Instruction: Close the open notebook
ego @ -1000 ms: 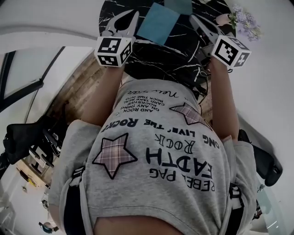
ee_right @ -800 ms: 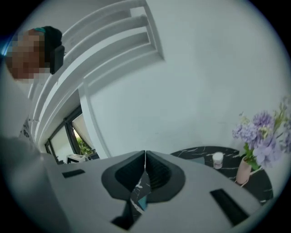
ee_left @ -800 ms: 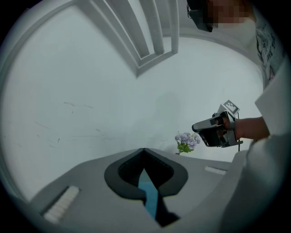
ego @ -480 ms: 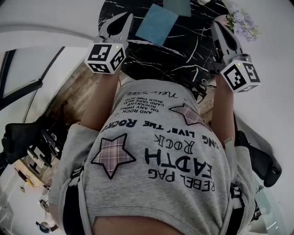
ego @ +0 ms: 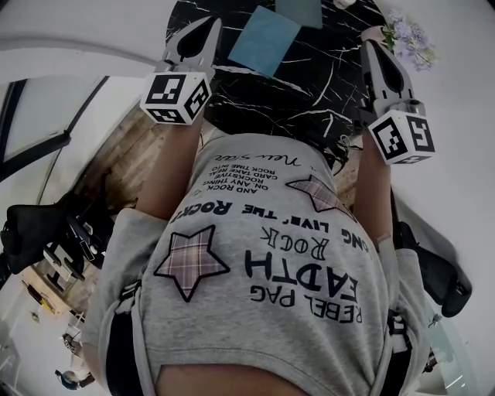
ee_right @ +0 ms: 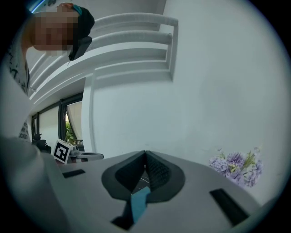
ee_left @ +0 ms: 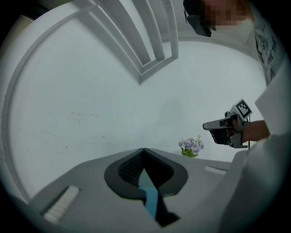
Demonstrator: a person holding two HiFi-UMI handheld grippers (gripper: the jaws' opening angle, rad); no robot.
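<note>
Blue notebook (ego: 265, 40) flat on black marble table (ego: 309, 81), seemingly closed | lies ahead, between both tips, nearer left gripper (ego: 210, 23) | left gripper and right gripper (ego: 370, 45): jaws together, empty

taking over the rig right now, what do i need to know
Left gripper: shut, empty, held in the air by the near left edge of the table.
Right gripper: shut, empty, in the air at the right, beside the flowers.
Notebook: blue, flat on the black marble table, ahead of and between the two grippers. Only its cover shows, no pages.
Done: the notebook looks closed.
Left: probably nothing; check that the cover lies flat. A teal item at the far edge is cut off by the frame and can't be identified.
</note>
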